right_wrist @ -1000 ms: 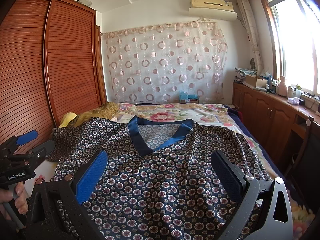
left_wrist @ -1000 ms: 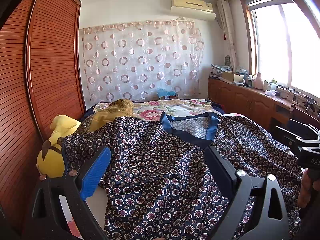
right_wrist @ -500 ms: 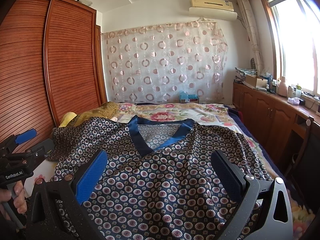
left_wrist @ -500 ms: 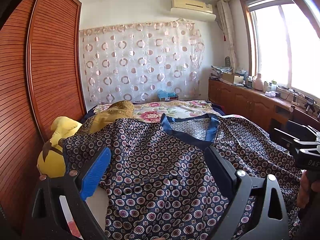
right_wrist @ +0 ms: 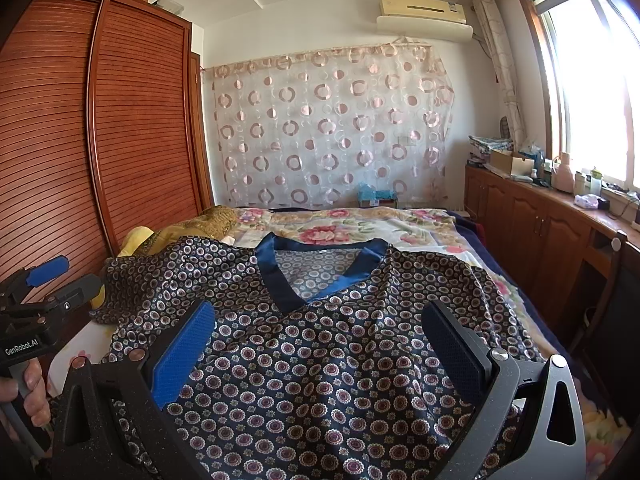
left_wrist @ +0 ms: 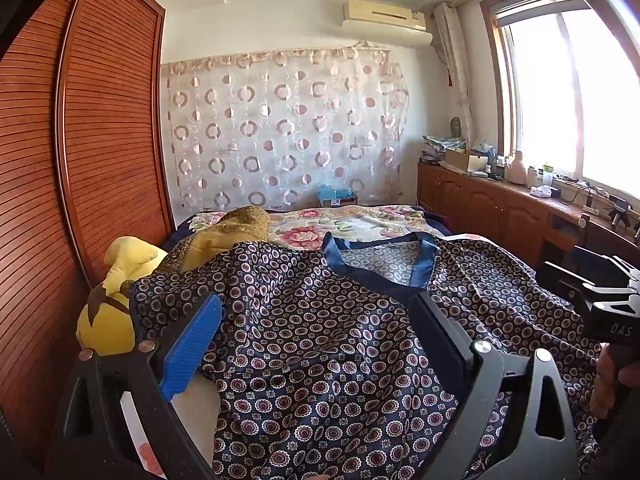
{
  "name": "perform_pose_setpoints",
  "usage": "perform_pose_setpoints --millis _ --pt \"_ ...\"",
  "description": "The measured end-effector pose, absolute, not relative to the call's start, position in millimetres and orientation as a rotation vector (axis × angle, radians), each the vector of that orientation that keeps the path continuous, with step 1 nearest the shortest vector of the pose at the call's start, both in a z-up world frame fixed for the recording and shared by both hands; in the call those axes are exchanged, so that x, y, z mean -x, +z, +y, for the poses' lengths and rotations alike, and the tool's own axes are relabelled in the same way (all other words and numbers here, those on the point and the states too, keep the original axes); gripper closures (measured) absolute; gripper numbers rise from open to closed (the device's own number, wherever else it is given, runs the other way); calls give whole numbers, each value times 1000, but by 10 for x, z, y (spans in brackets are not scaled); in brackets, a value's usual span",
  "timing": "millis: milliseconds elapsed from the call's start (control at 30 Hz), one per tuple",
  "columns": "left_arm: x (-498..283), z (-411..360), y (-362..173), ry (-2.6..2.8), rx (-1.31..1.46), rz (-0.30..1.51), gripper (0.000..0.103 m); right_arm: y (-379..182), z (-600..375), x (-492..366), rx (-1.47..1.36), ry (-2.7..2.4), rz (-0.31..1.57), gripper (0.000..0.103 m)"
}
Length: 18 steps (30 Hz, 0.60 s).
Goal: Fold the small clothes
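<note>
Where sunlight falls, shirt (right_wrist: pixel 320 360) covers bed (right_wrist: pixel 400 224).

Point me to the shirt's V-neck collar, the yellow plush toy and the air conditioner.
V-neck collar (right_wrist: pixel 320 276): right wrist view, on the blue trim near the V's tip.
Yellow plush toy (left_wrist: pixel 106 326): left wrist view, on its round body.
Air conditioner (right_wrist: pixel 424 16): right wrist view, on its front panel.

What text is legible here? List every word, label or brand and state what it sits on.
"GenRobot.AI": white print on the black body of the left tongs, seen from the right wrist view.
"DAS": white letters, cut off by the frame edge, on the body of the right tongs, seen from the left wrist view.
A small sticker on the air conditioner: too small to read.
Boxes and bottles on the cabinet top: labels too blurred to read.
</note>
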<state>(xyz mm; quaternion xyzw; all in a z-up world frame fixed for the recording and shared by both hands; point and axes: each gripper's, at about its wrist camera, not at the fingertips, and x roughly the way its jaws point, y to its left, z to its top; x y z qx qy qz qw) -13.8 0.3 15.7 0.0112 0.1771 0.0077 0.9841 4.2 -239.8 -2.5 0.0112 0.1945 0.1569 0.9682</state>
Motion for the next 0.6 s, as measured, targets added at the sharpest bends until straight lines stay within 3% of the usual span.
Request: perform_pose_setpoints --millis 600 --pt "163 -13 162 16 -21 360 8 -24 -2395 -40 -27 318 392 0"
